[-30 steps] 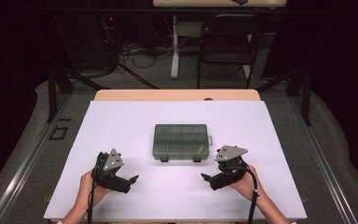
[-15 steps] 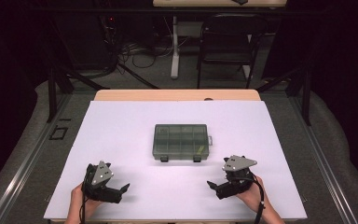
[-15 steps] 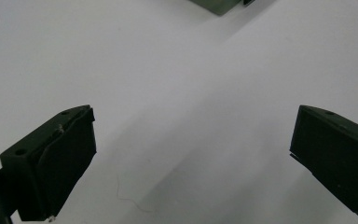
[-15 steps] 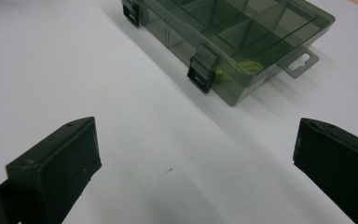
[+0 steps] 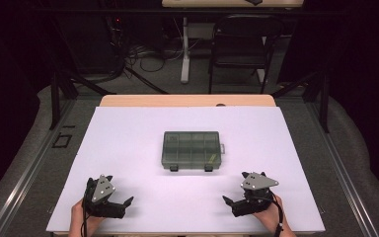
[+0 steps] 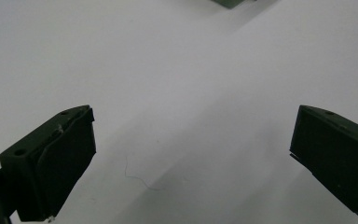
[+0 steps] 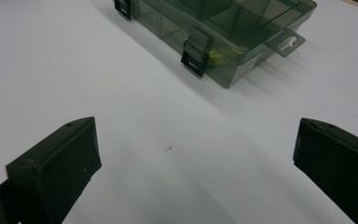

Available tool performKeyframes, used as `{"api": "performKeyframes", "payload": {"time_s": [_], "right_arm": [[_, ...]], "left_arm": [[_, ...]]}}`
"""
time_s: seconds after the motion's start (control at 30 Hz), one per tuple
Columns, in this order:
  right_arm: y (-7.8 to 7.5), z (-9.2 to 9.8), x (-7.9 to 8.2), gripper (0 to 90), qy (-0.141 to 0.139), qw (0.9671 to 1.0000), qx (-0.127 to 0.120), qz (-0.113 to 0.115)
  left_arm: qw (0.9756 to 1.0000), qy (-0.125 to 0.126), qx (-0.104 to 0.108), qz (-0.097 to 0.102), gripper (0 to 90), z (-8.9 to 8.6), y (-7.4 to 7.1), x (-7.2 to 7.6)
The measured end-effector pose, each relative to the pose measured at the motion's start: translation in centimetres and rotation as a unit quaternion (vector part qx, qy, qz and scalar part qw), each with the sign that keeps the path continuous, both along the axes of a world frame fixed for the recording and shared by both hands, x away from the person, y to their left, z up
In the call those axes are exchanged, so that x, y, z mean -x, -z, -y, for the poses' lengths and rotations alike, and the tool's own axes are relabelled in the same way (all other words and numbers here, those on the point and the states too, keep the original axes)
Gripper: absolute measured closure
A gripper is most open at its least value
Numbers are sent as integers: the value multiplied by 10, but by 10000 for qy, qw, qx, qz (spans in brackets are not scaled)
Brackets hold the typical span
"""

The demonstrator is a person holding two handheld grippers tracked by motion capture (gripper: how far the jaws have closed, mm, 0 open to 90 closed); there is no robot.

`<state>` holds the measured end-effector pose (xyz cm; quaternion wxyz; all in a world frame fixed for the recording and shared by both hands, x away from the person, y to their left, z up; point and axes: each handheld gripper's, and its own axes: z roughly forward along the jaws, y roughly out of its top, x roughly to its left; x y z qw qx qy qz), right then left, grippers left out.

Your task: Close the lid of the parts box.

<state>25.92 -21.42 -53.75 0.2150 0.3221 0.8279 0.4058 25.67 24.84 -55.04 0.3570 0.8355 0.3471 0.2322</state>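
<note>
White sheeting covers the table [image 5: 128, 148] before us, its wooden far edge bare; beyond it stand a black chair [image 5: 239, 44] and tangled cables [image 5: 148, 54] on a dim floor; the smoky compartment box [image 5: 192, 149] lies shut at mid-table, latches toward us; our left gripper [image 5: 126, 203] and right gripper [image 5: 228, 202] rest low near the front edge, well apart, pointing inward at each other; both have jaws spread wide, holding nothing.

Left gripper [image 6: 191, 158] fingers [image 6: 51, 163] spread wide, bare white table [image 6: 177, 70] beneath
</note>
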Motion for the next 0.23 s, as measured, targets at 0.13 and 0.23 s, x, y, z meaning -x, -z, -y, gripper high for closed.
{"api": "performKeyframes", "payload": {"time_s": [0.13,0.23], "right_arm": [[1,2,0,0,20,10000,-41,-1],[1,3,1,0,17,9999,-106,6]], "left_arm": [[10000,38,-1,-26,0,0,1,1],[10000,59,5,-44,0,2,2,0]]}}
